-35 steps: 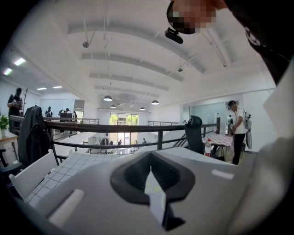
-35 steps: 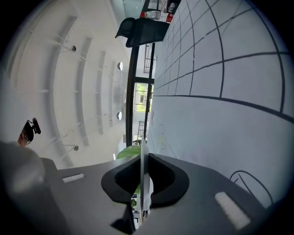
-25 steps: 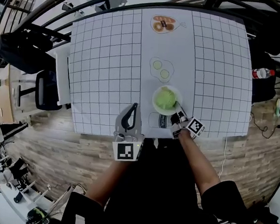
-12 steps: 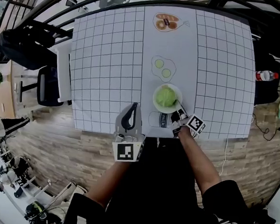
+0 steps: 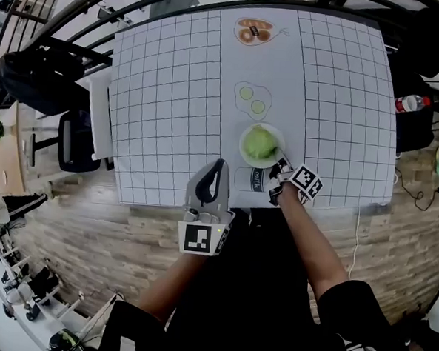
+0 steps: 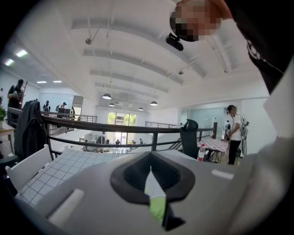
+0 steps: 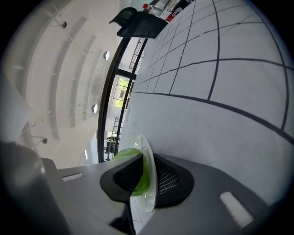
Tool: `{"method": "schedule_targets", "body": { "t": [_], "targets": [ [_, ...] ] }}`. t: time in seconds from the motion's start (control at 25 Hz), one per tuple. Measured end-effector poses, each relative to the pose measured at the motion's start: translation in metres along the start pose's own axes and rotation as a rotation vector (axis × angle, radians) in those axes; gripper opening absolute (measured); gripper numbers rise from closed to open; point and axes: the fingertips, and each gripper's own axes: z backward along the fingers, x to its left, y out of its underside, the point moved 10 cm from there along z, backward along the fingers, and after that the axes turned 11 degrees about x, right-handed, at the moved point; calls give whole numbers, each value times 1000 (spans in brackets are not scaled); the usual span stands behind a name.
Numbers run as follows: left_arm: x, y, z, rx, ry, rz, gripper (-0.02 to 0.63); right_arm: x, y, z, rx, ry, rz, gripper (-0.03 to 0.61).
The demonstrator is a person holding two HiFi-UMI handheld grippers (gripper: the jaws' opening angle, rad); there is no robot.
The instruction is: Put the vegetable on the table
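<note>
A green leafy vegetable (image 5: 259, 143) lies in a white plate (image 5: 245, 152) that rests on the gridded tablecloth near the table's front edge. My right gripper (image 5: 278, 166) reaches in from the front right. Its jaws are opening, with the plate's rim (image 7: 148, 158) still touching both pads and the vegetable (image 7: 125, 154) just beyond. My left gripper (image 5: 218, 166) hovers at the front edge, left of the plate, its jaws together and holding nothing. The left gripper view looks out over the table toward a railing, with the left gripper (image 6: 151, 176) showing only a thin slit.
Printed pictures mark the cloth: round slices (image 5: 251, 100), bread (image 5: 253, 32) at the far edge, and a milk cup (image 5: 253, 179) below the plate. A black chair (image 5: 40, 75) and a white chair (image 5: 97, 119) stand at the left. A bottle (image 5: 409, 103) is off the right side.
The plate and the right gripper stay in the same spot on the cloth. The left gripper holds its place. Only the head camera has shifted slightly.
</note>
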Motion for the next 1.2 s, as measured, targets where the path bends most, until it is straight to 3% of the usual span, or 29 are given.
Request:
{"method": "schedule_targets", "body": {
  "t": [0.36, 0.64, 0.88, 1.12, 1.2],
  "targets": [
    [-1, 6, 31, -21, 66, -15, 8, -2, 2, 21, 10, 63, 13, 130],
    [4, 17, 58, -13, 63, 0, 8, 9, 10, 55, -26, 43, 97, 115],
    [3, 22, 71, -47, 91, 4, 8, 46, 23, 75, 9, -128, 207, 103],
    [6, 29, 95, -62, 88, 33, 8, 101, 57, 88, 66, -160, 418, 67],
    [7, 31, 102, -56, 86, 37, 8, 113, 70, 93, 63, -137, 498, 23]
  ]
}}
